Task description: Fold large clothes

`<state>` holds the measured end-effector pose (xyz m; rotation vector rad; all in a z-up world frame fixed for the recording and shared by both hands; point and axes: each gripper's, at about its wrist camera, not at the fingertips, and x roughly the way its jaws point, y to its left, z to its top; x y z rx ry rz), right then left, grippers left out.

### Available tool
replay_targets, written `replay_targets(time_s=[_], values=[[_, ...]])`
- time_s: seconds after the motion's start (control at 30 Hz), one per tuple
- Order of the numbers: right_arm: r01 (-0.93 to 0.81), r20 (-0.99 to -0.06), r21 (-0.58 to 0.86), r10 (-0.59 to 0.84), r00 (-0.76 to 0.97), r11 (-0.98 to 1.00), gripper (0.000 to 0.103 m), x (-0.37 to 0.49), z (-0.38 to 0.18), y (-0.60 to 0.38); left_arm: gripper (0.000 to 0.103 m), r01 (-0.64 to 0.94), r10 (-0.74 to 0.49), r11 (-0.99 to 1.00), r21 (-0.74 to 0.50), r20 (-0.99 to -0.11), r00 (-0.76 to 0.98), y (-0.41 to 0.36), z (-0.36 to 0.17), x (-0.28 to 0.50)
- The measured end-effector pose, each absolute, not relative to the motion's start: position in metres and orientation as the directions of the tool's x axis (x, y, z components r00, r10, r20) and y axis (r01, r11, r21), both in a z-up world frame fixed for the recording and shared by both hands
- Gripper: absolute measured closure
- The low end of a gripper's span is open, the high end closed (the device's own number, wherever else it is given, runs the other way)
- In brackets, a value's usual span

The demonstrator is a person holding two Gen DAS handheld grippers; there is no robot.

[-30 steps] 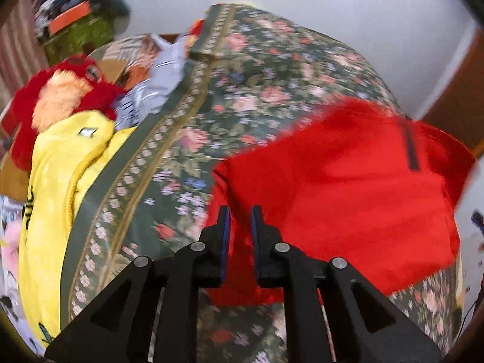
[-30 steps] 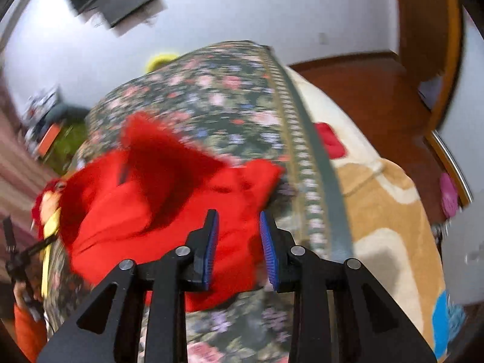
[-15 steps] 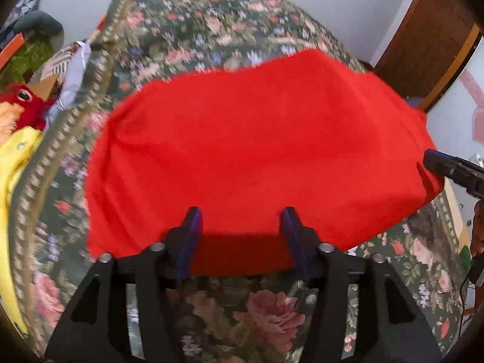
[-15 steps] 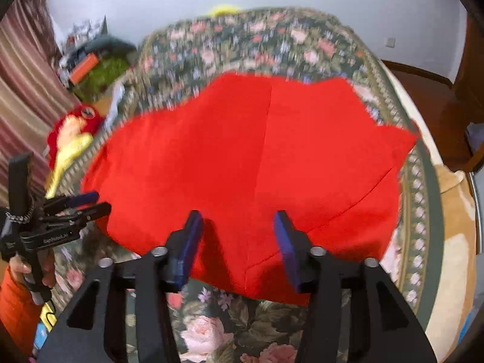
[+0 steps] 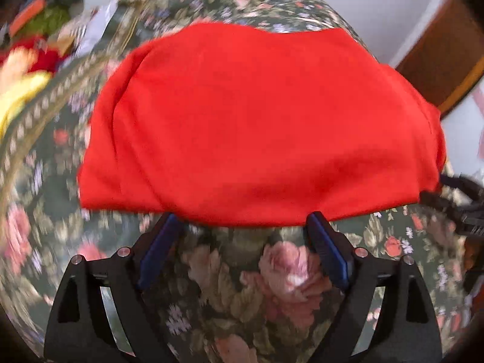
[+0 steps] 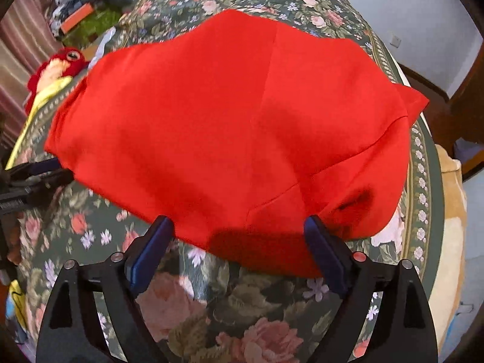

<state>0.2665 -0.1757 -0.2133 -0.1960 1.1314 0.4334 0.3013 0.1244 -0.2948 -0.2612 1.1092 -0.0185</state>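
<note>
A large red garment (image 5: 257,121) (image 6: 236,127) lies spread flat on the floral bedspread (image 5: 272,287) (image 6: 211,302). My left gripper (image 5: 242,227) hovers at the garment's near hem, its jaws opening wide, blue pads apart and the cloth free of them. My right gripper (image 6: 239,227) stands over the near edge too, jaws opening, with the hem lying loose between the fingers and not pinched. Each gripper shows at the edge of the other's view: the right gripper (image 5: 456,202) at the garment's right side, the left gripper (image 6: 33,178) at its left side.
A red and orange plush toy (image 6: 57,66) and yellow cloth (image 5: 18,96) lie at the bed's left edge, with clutter (image 6: 87,15) beyond. A beige blanket (image 6: 450,211) hangs on the right side. A wooden door (image 5: 438,60) and white wall stand behind.
The bunched garment was flung out and now lies flat on the bed. Both grippers went from nearly shut to wide apart and let go of the cloth, sinking toward its near hem.
</note>
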Motion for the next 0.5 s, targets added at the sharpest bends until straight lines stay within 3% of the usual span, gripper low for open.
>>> replay_targets(time_s=[0.27, 0.5], values=[[-0.439, -0.909, 0.061, 0.231, 0.347, 0.897, 0.015, 0.258, -0.201, -0.175, 0.016, -0.229, -0.229, 0.903, -0.363, -0.859, 0.458, 0.160, -0.284, 0.279], [-0.409, -0.858, 0.094, 0.282, 0.429, 0.908, 0.015, 0.264, -0.170, -0.179, 0.015, -0.276, -0.350, 0.806, -0.523, -0.798, 0.490, 0.174, -0.280, 0.277]])
